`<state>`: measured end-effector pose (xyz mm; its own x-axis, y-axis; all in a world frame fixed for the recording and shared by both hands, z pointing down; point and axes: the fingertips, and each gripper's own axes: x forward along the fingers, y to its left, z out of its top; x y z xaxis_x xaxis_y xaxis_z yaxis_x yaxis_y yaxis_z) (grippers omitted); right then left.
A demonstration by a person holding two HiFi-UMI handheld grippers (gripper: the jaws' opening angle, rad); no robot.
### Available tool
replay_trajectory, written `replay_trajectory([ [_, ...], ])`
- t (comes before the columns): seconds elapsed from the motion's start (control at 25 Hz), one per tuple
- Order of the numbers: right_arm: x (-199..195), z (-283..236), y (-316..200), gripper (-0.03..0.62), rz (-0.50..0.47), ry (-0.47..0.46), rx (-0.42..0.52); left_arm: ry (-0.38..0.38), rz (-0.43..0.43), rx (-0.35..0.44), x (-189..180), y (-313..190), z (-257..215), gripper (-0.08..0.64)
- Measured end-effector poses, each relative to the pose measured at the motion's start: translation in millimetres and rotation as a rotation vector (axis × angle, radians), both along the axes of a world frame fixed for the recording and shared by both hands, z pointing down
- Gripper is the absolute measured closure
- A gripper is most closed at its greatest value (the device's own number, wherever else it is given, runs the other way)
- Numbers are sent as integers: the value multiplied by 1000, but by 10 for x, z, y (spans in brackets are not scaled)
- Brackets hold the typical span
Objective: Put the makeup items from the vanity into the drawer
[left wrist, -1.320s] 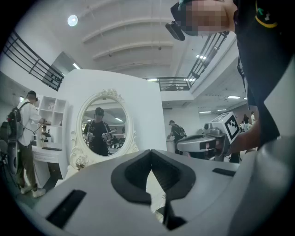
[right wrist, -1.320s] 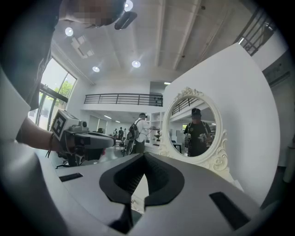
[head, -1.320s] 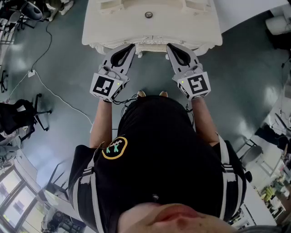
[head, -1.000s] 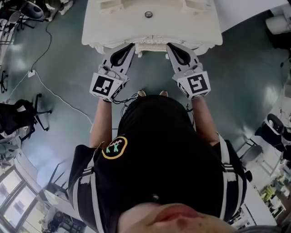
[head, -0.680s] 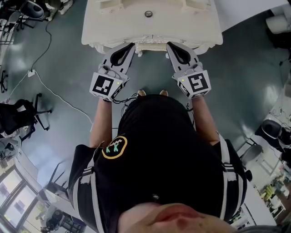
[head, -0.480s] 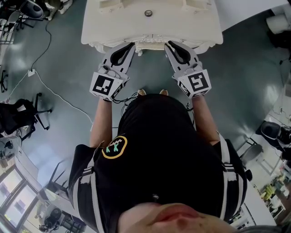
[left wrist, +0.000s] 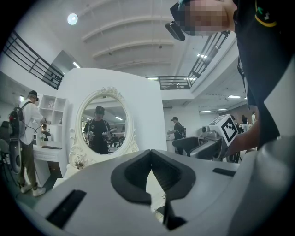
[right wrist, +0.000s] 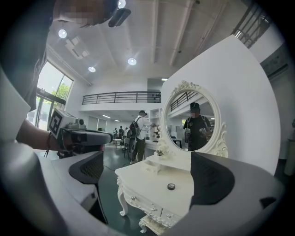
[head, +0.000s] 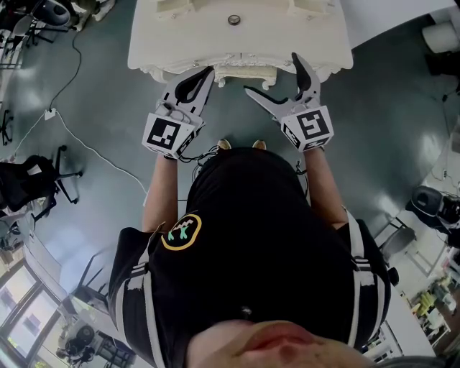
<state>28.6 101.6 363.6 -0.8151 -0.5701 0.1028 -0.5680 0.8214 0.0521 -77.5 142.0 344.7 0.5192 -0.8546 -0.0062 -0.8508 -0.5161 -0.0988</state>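
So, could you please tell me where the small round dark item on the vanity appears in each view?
Head view: the small round item at top centre, on the vanity.
Left gripper view: not visible.
Right gripper view: lower centre, on the vanity top.
Shared landmark: the vanity; its oval mirror shows in both gripper views.

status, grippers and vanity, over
Left gripper shut, empty. Right gripper jaws opening, nothing between. Round item on vanity, untouched. Nothing in the way.
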Motion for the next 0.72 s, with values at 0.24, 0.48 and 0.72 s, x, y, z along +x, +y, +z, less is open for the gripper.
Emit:
replay_trajectory([
  [0.24, 47, 47, -32, -6, 5, 22, 5, -2, 0, -6, 44, -32, 14, 541],
  [0.48, 144, 81, -39, -6, -7, 17, -1, -8, -16, -6, 136, -34, 8, 541],
  [0.72, 347, 162, -75, -6, -37, 20, -17, -20, -53, -15, 332, -34, -1, 541],
])
